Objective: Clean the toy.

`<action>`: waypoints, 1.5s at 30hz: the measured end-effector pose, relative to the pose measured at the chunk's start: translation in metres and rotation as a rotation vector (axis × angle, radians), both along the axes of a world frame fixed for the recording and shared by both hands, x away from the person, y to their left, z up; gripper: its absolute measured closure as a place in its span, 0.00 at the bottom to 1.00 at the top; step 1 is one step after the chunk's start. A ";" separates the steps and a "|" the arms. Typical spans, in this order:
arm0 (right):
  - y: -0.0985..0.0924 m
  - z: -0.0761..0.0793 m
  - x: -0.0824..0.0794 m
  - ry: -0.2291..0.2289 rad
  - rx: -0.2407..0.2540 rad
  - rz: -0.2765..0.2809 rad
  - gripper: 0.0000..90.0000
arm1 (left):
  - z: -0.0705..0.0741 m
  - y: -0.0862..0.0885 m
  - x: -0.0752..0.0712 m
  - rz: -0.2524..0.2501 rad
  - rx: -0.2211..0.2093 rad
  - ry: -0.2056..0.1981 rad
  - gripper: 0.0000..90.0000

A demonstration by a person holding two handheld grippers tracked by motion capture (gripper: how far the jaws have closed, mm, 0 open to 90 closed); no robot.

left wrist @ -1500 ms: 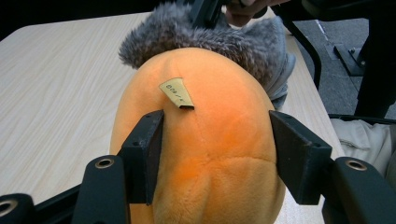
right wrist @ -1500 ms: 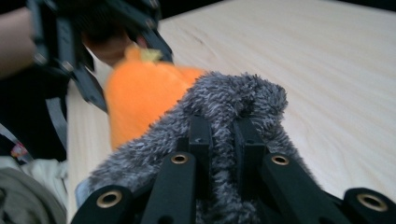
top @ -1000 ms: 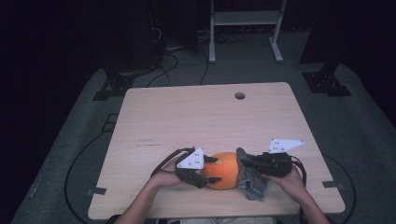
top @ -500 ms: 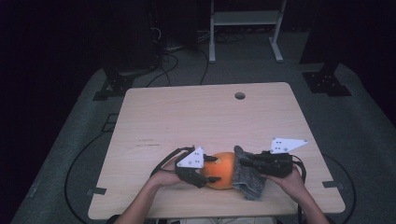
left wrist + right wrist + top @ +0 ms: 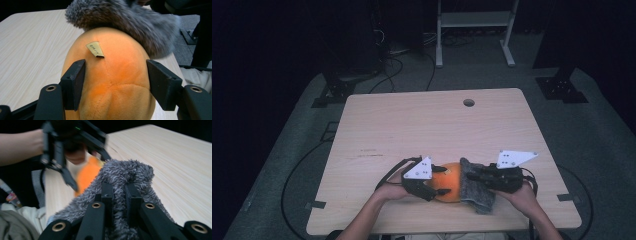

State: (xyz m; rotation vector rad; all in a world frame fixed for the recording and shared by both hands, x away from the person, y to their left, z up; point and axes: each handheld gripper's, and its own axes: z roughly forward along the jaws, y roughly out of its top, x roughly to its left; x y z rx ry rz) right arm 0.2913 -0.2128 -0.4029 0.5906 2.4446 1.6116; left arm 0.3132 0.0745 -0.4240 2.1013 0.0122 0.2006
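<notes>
**Right jaws pinched on grey fleece, orange plush beyond**

Your right gripper [image 5: 119, 191] has its two black jaws drawn close together, with a fold of the grey fuzzy cloth [image 5: 127, 173] clamped between them. The cloth bunches up over the jaw tips and spills down both sides of the jaw arms. Just past the cloth, up and to the left, you see the orange plush [image 5: 87, 176], partly covered by the fleece. Your left gripper [image 5: 68, 147] sits beyond it, blurred, touching the plush as far as you can tell, with your hand [image 5: 76, 156] behind. The wooden table [image 5: 180, 170] runs off to the right of the jaws.
</notes>
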 end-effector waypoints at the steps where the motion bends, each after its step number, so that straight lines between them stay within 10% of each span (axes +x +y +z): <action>1: 0.005 0.001 -0.002 -0.008 -0.005 0.013 0.89 | 0.000 -0.001 -0.001 0.002 -0.001 -0.001 0.38; 8: 0.003 -0.005 0.003 -0.014 -0.089 -0.033 0.89 | 0.000 -0.003 -0.002 -0.002 0.000 -0.005 0.39; 14: 0.001 0.003 0.000 -0.009 0.003 0.006 0.89 | 0.001 -0.007 -0.004 0.002 0.002 -0.013 0.39; 17: 0.012 0.003 -0.002 -0.038 -0.047 0.020 0.89 | 0.002 -0.009 -0.004 0.008 0.001 -0.005 0.37; 24: 0.004 -0.006 0.001 -0.013 -0.060 -0.010 0.89 | 0.001 -0.004 0.010 0.117 -0.038 0.152 0.19; 30: -0.008 -0.004 0.004 -0.006 -0.094 -0.064 0.89 | 0.004 -0.003 0.007 0.120 -0.037 0.092 0.42; 34: -0.004 0.012 -0.006 -0.057 -0.008 -0.015 0.89 | 0.009 -0.008 0.002 0.109 -0.037 0.037 0.47; 38: 0.011 0.013 -0.007 -0.067 -0.037 0.011 0.89 | 0.011 -0.015 -0.005 0.082 -0.002 -0.007 0.46; 45: 0.004 -0.001 0.000 -0.030 -0.069 -0.016 0.89 | 0.005 -0.013 0.003 0.119 -0.024 0.105 0.27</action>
